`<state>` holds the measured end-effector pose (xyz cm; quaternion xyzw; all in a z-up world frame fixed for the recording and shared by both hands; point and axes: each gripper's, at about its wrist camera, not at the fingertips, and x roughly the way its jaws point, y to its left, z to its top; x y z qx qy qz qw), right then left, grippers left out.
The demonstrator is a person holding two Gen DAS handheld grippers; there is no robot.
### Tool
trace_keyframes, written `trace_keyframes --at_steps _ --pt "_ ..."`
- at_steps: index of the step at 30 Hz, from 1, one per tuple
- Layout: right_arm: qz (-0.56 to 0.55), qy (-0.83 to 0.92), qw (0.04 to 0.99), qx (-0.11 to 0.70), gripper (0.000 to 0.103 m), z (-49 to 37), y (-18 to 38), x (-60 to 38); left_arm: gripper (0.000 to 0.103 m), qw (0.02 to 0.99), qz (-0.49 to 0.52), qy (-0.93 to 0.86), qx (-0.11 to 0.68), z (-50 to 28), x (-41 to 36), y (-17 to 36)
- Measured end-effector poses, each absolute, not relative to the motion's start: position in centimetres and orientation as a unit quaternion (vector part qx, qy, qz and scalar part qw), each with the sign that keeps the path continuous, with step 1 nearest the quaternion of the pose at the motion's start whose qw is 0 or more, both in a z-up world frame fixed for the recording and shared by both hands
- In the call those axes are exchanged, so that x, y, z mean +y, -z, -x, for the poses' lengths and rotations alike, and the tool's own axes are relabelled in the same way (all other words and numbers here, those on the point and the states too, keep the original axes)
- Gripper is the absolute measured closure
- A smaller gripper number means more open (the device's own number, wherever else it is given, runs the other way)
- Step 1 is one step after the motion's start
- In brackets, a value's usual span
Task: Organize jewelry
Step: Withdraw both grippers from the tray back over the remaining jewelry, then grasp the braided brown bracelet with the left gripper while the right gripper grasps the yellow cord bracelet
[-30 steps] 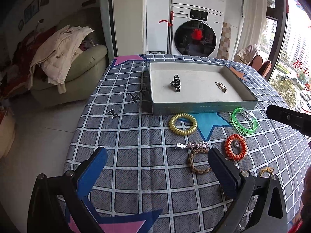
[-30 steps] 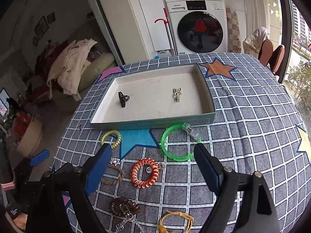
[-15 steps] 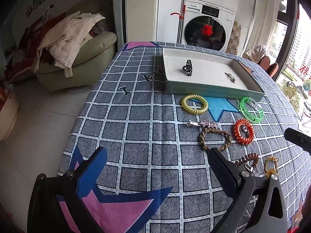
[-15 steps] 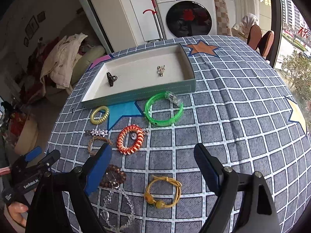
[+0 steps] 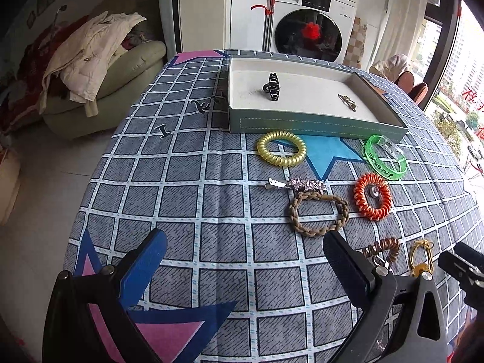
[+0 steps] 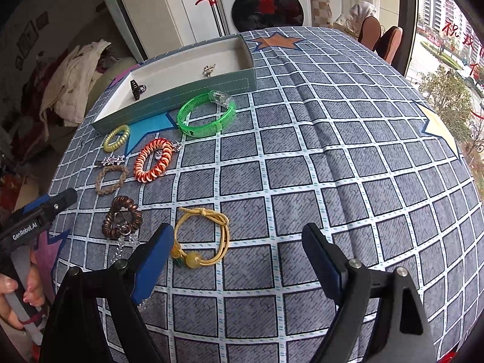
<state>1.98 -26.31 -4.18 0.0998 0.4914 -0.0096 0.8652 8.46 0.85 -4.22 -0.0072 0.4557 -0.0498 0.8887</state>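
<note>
A teal tray point(image 5: 302, 127) point(image 6: 181, 96) at the far side of the table holds a black claw clip point(image 5: 273, 86) and a small metal clip point(image 5: 348, 102). On the cloth in front of it lie a yellow coil tie point(image 5: 262, 148), green bangle point(image 6: 199, 131), orange coil tie point(image 6: 142, 169), star clip point(image 5: 305, 184), braided bracelet point(image 5: 317, 231) and brown coil tie point(image 6: 121, 205). My right gripper point(image 6: 237, 231) is open, with a yellow cord bracelet point(image 6: 224, 236) beside its left finger. My left gripper point(image 5: 243, 239) is open over bare cloth, empty.
The table wears a grey checked cloth point(image 6: 302, 166) with coloured stars. A washing machine point(image 5: 308, 33) stands behind it and a sofa with clothes point(image 5: 90, 60) to the left. A hand point(image 6: 18, 296) holds the left gripper at the table's left edge.
Both grippers have drawn back from the tray towards the near side of the table and sunk. The yellow cord bracelet has come in between the right gripper's fingers.
</note>
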Motion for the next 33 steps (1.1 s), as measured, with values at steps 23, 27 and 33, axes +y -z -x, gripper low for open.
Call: trace_keyframes --at_steps 23,27,33 --pt "-0.029 -0.016 0.863 0.504 0.025 -3.5 5.2 -23.8 0.005 0.873 -0.026 0.064 0.483 -11.4 -1.6 6.6" --pt "-0.020 -0.028 0.865 0.500 0.027 -3.6 5.2 -23.2 0.005 0.875 -0.031 0.064 0.479 -11.4 -2.1 6.8" --pt "-0.024 -0.054 0.863 0.501 0.030 -3.7 5.4 -22.7 0.015 0.876 -0.040 0.080 0.474 -11.3 -2.7 6.5"
